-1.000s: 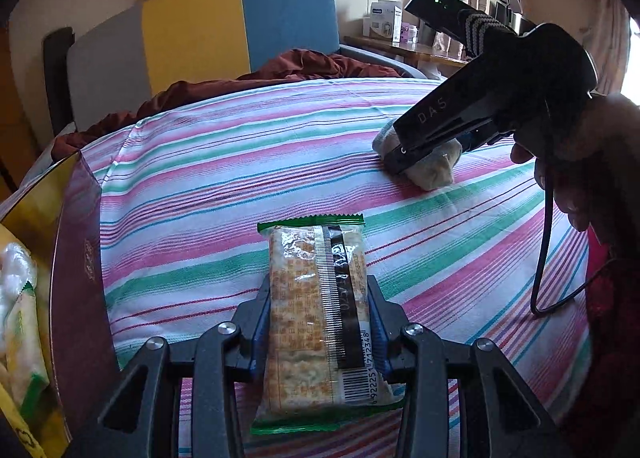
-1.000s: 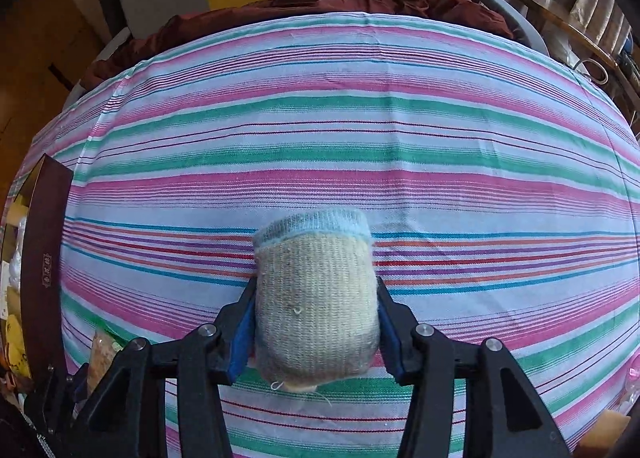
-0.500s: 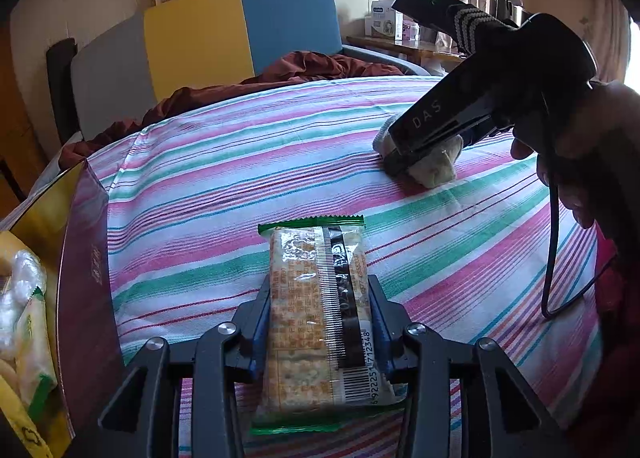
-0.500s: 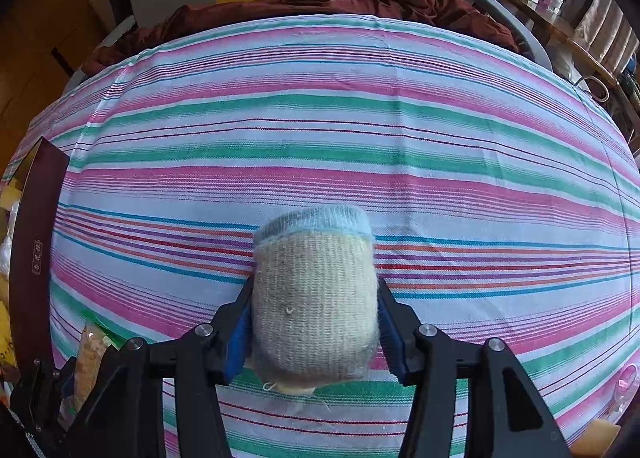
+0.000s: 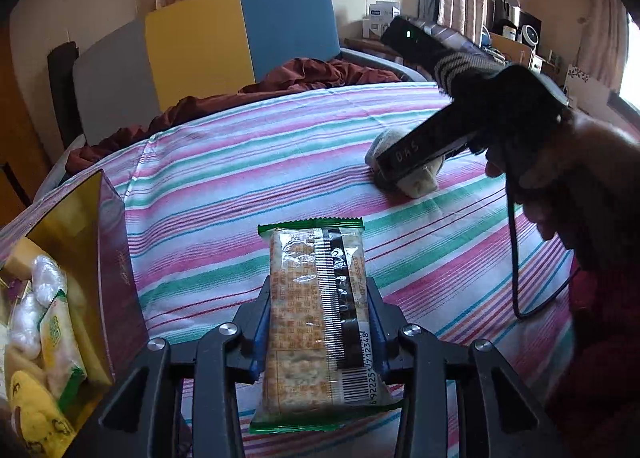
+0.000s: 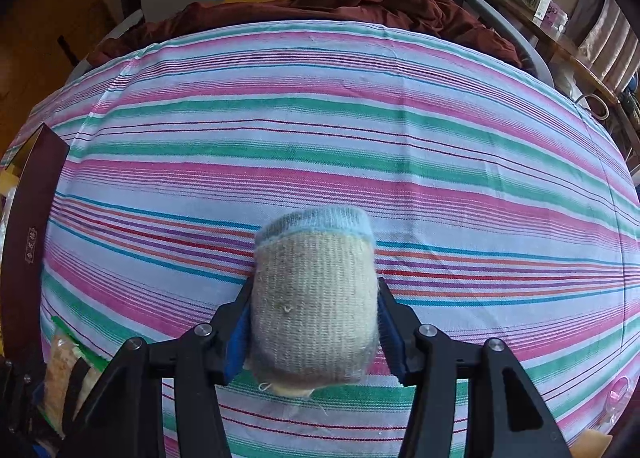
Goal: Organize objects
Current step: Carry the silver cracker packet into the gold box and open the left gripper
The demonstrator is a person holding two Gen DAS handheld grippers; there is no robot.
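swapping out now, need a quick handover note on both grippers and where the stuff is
Left gripper: jaws shut on the cracker packet, held above the striped tablecloth.
Right gripper: jaws shut on the rolled sock, low over the cloth; whether it touches cannot be told.
Gift box stands open at the left edge, with wrapped snacks already inside.
Done: both items grasped, some snacks boxed.
Left: probably the cracker packet goes into the box; the sock's destination is not visible.
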